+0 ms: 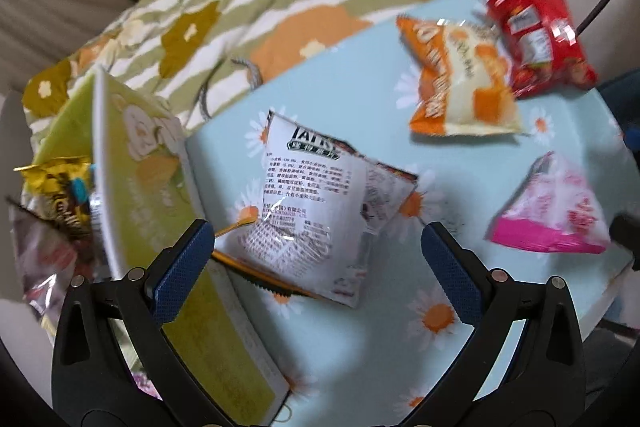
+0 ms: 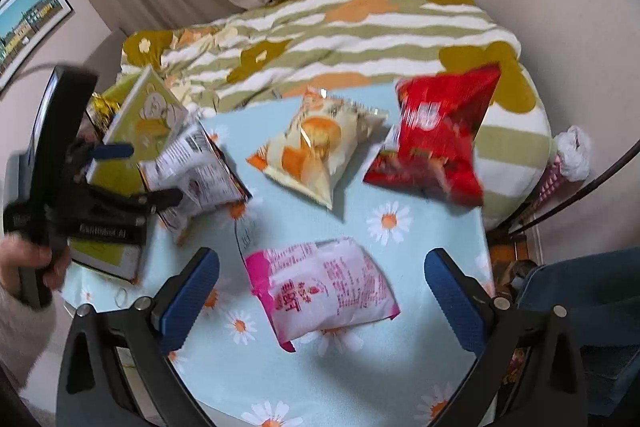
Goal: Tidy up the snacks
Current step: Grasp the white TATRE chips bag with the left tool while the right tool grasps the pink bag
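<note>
- The left gripper (image 1: 316,247) stands with its blue pads spread wide and nothing between them pinched; the white snack packet (image 1: 316,215) lies just ahead of it, in the gap between the two fingers, on the daisy-print tablecloth (image 1: 360,347).
- To the left of that gripper, a green box (image 1: 160,195) stands open, its near wall touching the white snack packet; a gold wrapper (image 1: 56,183) shows inside it.
- The right gripper (image 2: 322,271) is likewise spread and empty; the pink snack packet (image 2: 324,287) lies flat between its fingers.
- Farther ahead of the right gripper lie the orange snack packet (image 2: 316,143) and, to its right, the red snack packet (image 2: 436,139).
</note>
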Available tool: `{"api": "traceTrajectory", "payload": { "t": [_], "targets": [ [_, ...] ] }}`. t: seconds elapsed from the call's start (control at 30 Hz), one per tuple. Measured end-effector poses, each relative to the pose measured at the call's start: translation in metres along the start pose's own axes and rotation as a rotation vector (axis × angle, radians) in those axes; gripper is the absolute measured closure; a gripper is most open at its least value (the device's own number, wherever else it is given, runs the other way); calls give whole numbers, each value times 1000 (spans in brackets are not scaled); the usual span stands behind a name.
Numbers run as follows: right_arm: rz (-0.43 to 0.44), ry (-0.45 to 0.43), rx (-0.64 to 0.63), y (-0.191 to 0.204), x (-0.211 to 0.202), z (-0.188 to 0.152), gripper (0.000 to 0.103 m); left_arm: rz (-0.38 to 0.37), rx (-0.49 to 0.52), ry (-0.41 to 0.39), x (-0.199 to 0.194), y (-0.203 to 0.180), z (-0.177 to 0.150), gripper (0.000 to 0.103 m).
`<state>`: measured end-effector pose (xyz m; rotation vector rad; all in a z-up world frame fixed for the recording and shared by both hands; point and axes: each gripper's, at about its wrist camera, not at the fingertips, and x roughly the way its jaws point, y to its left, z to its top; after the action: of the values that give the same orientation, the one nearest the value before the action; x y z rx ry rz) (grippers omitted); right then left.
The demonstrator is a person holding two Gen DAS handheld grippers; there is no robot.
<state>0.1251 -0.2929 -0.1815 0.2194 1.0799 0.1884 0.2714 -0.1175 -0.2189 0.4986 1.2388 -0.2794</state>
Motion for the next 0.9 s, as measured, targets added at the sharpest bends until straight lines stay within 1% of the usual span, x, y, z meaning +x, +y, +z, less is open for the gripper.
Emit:
{"api": "traceTrajectory", "payload": {
  "t": [0.1,0.17,0.27,0.37,0.47,0.5,0.57,0.63,0.77,0.9],
  "targets": [
    [-2,39,1,3,15,-8,0,-38,-2,40,16,7,4,0],
    [-7,57,2,5,23,-13,0,-16,33,47,21,4,6,0],
    [-11,69,-2,8,32,-17,0,-32,70,81,33,0,11,0],
    [-25,77,-12,9,38,-20,0,-24,103,105,44,-5,14,0],
    [-29,82,-5,6,42,-23,0,-31,113,137,54,-8,18,0],
    [-31,85,-1,4,43,-23,0,-39,111,152,58,-8,20,2],
    [-34,88,4,1,45,-24,0,-59,109,172,64,-9,24,21],
    [-33,90,5,0,48,-22,0,-77,105,181,68,-10,26,22],
    [-40,92,-13,1,50,-20,0,-101,96,190,72,-10,25,35],
    [-33,99,-24,3,55,-18,0,-102,91,193,71,-14,22,39]
  ]
}}
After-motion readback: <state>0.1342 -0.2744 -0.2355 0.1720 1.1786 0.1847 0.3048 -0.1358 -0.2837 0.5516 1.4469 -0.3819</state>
